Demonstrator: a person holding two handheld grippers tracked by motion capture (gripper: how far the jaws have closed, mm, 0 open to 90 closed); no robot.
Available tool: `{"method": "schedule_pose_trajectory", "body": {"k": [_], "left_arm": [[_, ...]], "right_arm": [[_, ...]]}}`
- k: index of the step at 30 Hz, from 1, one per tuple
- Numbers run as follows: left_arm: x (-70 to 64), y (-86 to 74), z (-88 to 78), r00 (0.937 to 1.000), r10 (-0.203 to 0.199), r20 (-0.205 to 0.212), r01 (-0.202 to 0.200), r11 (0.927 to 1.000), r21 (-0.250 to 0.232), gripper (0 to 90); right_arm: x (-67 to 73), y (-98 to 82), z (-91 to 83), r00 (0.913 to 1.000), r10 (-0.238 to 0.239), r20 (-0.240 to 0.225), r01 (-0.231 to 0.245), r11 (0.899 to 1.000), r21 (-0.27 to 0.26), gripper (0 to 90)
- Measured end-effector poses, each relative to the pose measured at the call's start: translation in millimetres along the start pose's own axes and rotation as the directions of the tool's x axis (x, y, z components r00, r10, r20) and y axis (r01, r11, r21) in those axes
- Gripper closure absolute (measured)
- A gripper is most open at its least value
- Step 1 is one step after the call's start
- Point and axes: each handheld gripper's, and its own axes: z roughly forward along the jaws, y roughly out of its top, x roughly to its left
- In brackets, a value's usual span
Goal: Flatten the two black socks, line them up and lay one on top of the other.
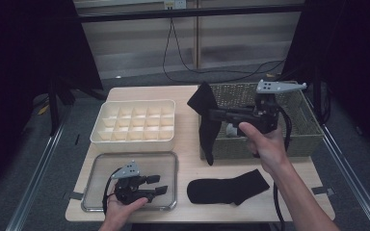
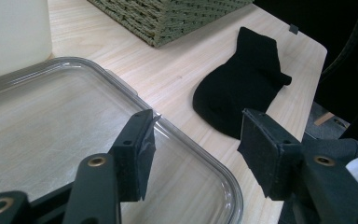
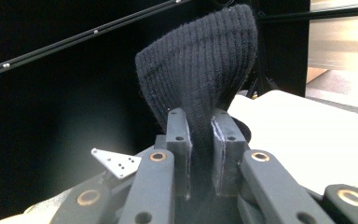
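A wooden table seen from above. Right of centre in the high view, the person's right gripper (image 1: 211,113) lifts a black sock (image 1: 207,122) above the table; its jaws are clamped tight on the cloth near one end, so the rest hangs down in front of the woven basket (image 1: 302,129) at the right, probably the place it was lifted from. In the right gripper view the ribbed sock (image 3: 200,74) bulges up out of the closed pads, a firm pinch that keeps it from slipping. A second black sock (image 1: 226,189) lies flat on the table at lower centre, likely its partner, laid out for pairing. At lower left the left gripper (image 1: 158,185) rests low over a clear plastic lid (image 1: 166,160), its jaws about half open and holding nothing; in the left gripper view they point toward the flat sock (image 2: 242,91), perhaps waiting to take it. A cream divided box (image 1: 135,121) at upper left stands empty, as far as the view shows.
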Motion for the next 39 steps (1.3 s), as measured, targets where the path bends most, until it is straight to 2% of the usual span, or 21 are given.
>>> {"method": "schedule_pose_trajectory", "body": {"k": [4,13,20,27,33,37,39], "left_arm": [[0.1,-0.4,1.6,0.9999,-0.011,0.011,0.011,0.9999,0.01,50.2],[-5.1,1.2,7.6,0.9993,0.016,0.034,-0.016,0.9996,0.022,50.2],[-11.8,4.2,15.8,0.9981,0.034,0.052,-0.035,0.9989,0.031,53.9],[-14.1,8.7,16.6,0.9973,0.044,0.058,-0.045,0.9989,0.016,57.4],[-12.7,11.7,17.6,0.9974,0.038,0.06,-0.039,0.9991,0.014,64.6],[-16.2,16.5,25.4,0.9953,0.04,0.088,-0.042,0.999,0.013,66.3],[-18.7,19.3,32.5,0.9937,0.055,0.098,-0.058,0.9981,0.023,67.1]], "right_arm": [[-1.1,-11.5,4.1,1.0,0.002,0.001,-0.002,1.0,0.016,79.4],[-6.1,-36.8,10.1,0.9989,0.047,0.003,-0.047,0.998,0.041,79.5],[-6.8,-63.3,18.3,0.9967,0.081,-0.007,-0.08,0.995,0.065,79.5],[0.0,-74.9,32.0,0.9939,0.105,-0.035,-0.101,0.991,0.083,79.5],[5.3,-86.5,46.8,0.991,0.118,-0.064,-0.111,0.989,0.096,79.5],[1.4,-100.0,49.7,0.9883,0.14,-0.061,-0.133,0.986,0.102,79.5],[-2.9,-109.4,49.1,0.9855,0.16,-0.055,-0.154,0.983,0.104,79.5]]}}
